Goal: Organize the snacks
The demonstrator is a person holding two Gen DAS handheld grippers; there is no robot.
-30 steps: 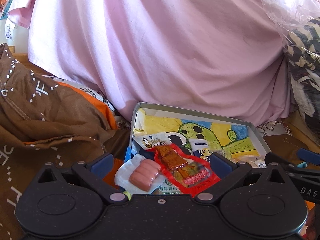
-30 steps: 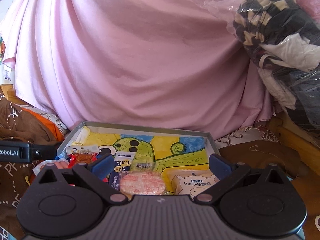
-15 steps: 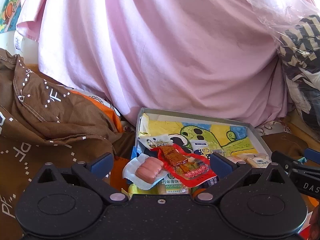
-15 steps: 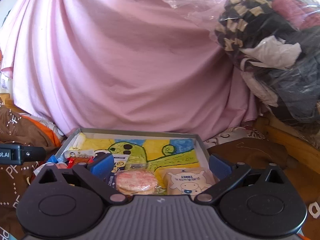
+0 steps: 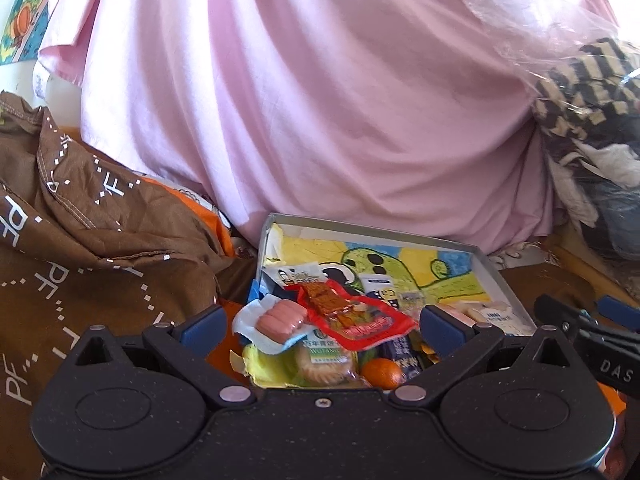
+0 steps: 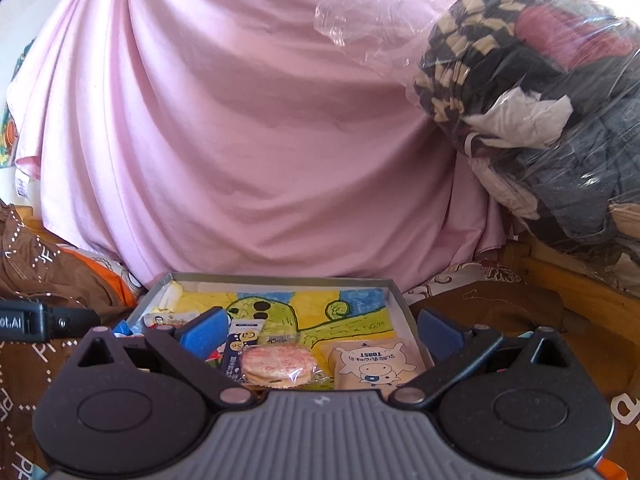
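Observation:
A shallow grey box (image 5: 380, 229) lined with a yellow and green cartoon drawing lies on the bed. My left gripper (image 5: 322, 322) is open above the box's near left corner. Between its fingers lies a heap of snacks: a pink sausage pack (image 5: 280, 316), a red packet (image 5: 356, 314), a cookie pack (image 5: 324, 360) and an orange (image 5: 382, 372). My right gripper (image 6: 323, 330) is open over the same box (image 6: 280, 277). Below it lie a round cracker pack (image 6: 276, 362), a toast pack (image 6: 370, 362) and a blue tube (image 6: 240, 344). Neither gripper holds anything.
A large pink sheet (image 5: 320, 100) rises right behind the box. Brown printed fabric (image 5: 80, 240) is heaped on the left. A clear bag of clothes (image 6: 540, 100) bulges at the right above a wooden edge (image 6: 580, 288). The right gripper's body (image 5: 592, 340) shows beside the box.
Both grippers have drawn back and risen a little from the box. More of the near snack heap, with the cookie pack and orange, has come into the left view. Both stay open.

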